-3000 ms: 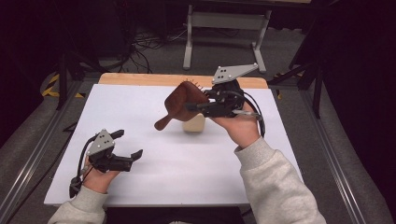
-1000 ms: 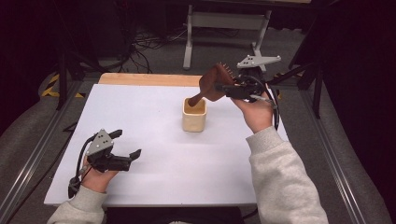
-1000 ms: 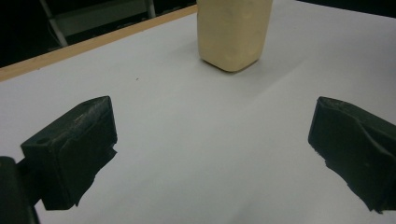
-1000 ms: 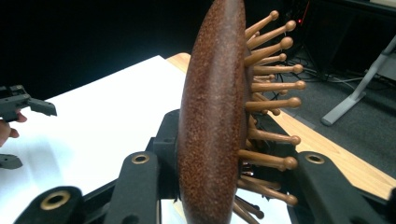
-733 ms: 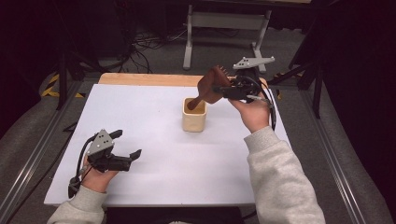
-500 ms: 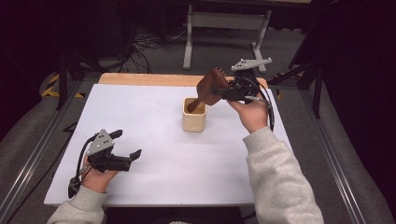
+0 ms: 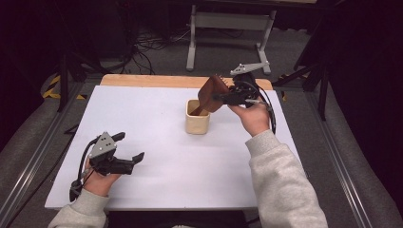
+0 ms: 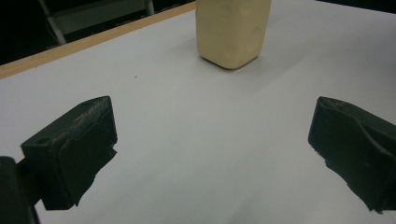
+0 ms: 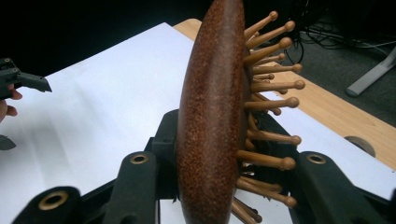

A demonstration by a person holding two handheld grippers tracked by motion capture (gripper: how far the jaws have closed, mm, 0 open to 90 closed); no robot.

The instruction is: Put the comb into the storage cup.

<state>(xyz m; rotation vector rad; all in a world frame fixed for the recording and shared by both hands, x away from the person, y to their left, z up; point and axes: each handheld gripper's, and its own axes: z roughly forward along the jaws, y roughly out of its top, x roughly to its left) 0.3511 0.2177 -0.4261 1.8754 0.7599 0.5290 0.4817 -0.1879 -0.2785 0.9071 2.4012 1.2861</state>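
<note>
Brown wood marks the hairbrush [image 7: 212,93], a paddle brush with round-tipped wooden pins, clamped by its head between the jaws of the right gripper [image 7: 223,97]. In the high view the brush hangs tilted over the cream cup [image 7: 196,122], head up and towards the far edge of the worktop [image 7: 157,156], handle slanting down with its end inside the cup's mouth. 3 seconds ago the brush was held flatter and nearer the person, in front of the cup; 1 second ago it was lifted above and to the right of the cup with the handle tip just at the rim. Since then the right hand [image 7: 252,115] has come down and leftward, and the handle has sunk into the opening.

From the right gripper view the brush [image 9: 212,116] stands edge-on between the 2 jaws, its speckled back to the left and its pins [image 9: 268,100] fanning to the right, with the white worktop [image 9: 93,102] and its pale wooden far edge behind.

At the near left of the worktop the left gripper [image 7: 128,149] rests with its jaws spread and nothing between them, and it has not moved across the earlier frames. Its own view looks over bare white surface to the cup [image 8: 232,30], which stands upright and well apart from both jaws. The cup itself has kept its place throughout.
</note>
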